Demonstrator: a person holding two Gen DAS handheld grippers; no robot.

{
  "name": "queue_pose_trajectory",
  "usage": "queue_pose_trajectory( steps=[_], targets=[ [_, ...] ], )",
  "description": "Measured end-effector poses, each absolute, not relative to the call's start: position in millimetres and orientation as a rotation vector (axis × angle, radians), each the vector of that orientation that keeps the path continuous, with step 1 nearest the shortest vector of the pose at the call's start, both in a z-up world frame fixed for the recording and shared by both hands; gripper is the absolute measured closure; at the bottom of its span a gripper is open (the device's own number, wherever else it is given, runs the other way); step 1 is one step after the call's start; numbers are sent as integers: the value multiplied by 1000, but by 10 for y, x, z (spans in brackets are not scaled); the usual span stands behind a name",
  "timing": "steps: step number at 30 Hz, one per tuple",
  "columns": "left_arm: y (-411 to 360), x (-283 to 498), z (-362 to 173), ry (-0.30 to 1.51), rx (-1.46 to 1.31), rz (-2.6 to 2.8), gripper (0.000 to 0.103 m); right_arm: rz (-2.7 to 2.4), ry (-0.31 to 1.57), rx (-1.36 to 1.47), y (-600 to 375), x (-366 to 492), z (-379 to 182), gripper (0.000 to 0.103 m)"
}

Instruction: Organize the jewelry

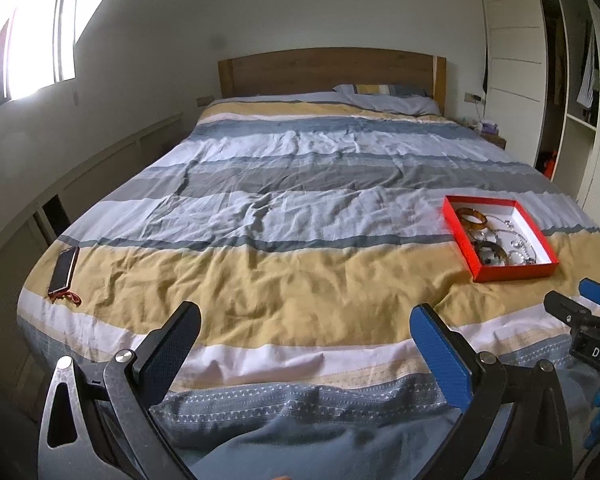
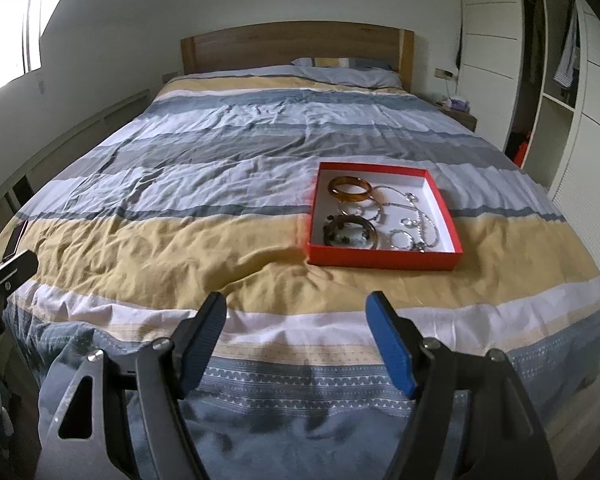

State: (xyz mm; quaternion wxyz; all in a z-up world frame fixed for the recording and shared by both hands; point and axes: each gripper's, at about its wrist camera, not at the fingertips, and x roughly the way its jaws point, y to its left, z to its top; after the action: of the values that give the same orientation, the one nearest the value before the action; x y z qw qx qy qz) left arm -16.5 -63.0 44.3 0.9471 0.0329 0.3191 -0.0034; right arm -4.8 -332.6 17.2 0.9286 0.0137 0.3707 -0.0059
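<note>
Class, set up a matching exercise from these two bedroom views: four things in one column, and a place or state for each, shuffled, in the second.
Things
1. amber bangle
2. phone
3. red box
4. right tool

Places or states
A. open, holding nothing
B. on the yellow stripe, right part of the bed
C. far end of the box
D. bed's left edge

Pairs: 1-C, 2-D, 3-B, 4-A

The silver chains tangle too finely to separate; the phone is cut off by the left gripper.
</note>
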Motion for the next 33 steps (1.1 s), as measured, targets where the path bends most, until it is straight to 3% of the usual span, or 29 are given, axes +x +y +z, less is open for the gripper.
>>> queue_pose_trajectory(
  steps=[33],
  targets=[
    [-648, 156, -97, 809, 59, -31, 1, -25, 857, 22, -3376, 189, -300, 32]
  ],
)
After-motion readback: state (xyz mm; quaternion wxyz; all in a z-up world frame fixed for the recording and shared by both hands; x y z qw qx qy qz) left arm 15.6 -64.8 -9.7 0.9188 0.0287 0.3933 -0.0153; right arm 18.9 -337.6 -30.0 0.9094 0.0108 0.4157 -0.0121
